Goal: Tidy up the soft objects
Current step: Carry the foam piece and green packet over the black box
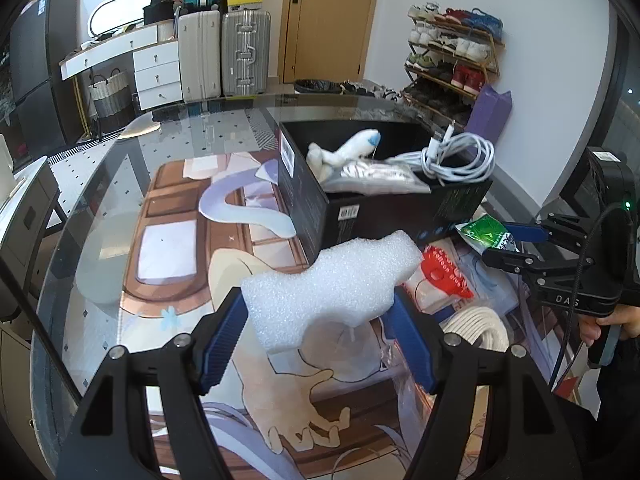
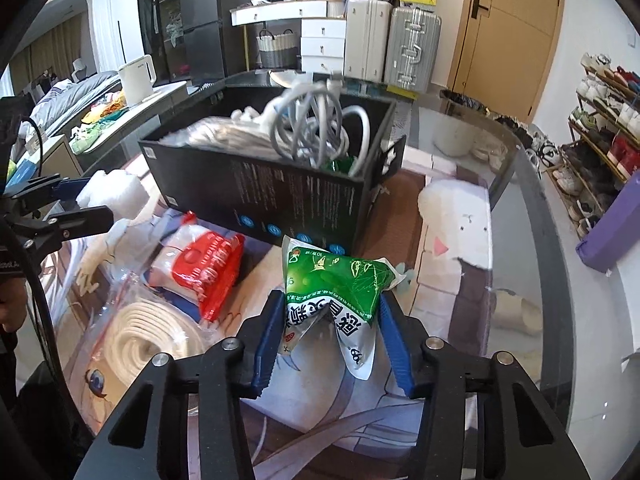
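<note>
My left gripper (image 1: 320, 312) is shut on a white foam block (image 1: 332, 280), held above the printed mat in front of the black box (image 1: 384, 216). My right gripper (image 2: 330, 320) is shut on a crumpled green and white packet (image 2: 332, 284), just in front of the black box (image 2: 280, 196); the packet (image 1: 486, 232) and right gripper (image 1: 516, 246) also show at the right of the left wrist view. The box holds a white plush toy (image 1: 344, 152), a silvery bag (image 1: 372, 178) and coiled white cables (image 1: 460, 156). A red and white packet (image 2: 204, 268) and a bagged rope coil (image 2: 152, 340) lie on the mat.
The round glass table (image 1: 100, 200) carries a printed mat (image 1: 180, 240). A shoe rack (image 1: 452, 56), a purple bag (image 1: 490, 112), suitcases (image 1: 224, 52), a white drawer unit (image 1: 156, 68) and a wooden door (image 1: 328, 16) line the walls beyond. A white kettle (image 2: 138, 76) stands on a side counter.
</note>
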Tool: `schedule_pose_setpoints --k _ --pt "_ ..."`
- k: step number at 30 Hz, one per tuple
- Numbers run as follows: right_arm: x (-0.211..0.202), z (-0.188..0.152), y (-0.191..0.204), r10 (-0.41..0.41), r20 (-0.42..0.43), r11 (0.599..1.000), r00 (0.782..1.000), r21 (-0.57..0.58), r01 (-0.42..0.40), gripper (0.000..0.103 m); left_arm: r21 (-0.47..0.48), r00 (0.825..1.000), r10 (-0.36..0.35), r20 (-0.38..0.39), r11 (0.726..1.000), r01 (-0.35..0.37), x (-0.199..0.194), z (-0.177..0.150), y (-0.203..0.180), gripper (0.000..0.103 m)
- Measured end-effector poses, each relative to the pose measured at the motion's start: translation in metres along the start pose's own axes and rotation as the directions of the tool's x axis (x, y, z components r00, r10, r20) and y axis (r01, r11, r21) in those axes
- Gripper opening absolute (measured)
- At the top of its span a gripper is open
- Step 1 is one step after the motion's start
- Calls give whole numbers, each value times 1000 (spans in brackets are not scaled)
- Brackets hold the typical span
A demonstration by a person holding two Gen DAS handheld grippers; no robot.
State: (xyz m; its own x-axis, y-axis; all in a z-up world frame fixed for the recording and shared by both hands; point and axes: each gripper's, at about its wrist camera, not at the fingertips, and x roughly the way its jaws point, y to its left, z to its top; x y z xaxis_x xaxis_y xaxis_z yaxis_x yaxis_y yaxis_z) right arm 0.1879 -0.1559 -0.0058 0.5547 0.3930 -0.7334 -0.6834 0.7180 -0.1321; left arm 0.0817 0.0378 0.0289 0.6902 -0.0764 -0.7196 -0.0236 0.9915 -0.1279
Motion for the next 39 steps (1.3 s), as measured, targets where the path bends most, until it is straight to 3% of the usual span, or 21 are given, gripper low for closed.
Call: schedule_pose_setpoints --k 26,39 --pt "-72 18 3 20 166 1000 986 -10 -18 48 -47 993 -5 119 999 10 -22 26 0 71" --pt "-92 38 -1 28 270 1000 962 -10 -27 48 -44 990 -27 140 998 33 -7 49 -15 71"
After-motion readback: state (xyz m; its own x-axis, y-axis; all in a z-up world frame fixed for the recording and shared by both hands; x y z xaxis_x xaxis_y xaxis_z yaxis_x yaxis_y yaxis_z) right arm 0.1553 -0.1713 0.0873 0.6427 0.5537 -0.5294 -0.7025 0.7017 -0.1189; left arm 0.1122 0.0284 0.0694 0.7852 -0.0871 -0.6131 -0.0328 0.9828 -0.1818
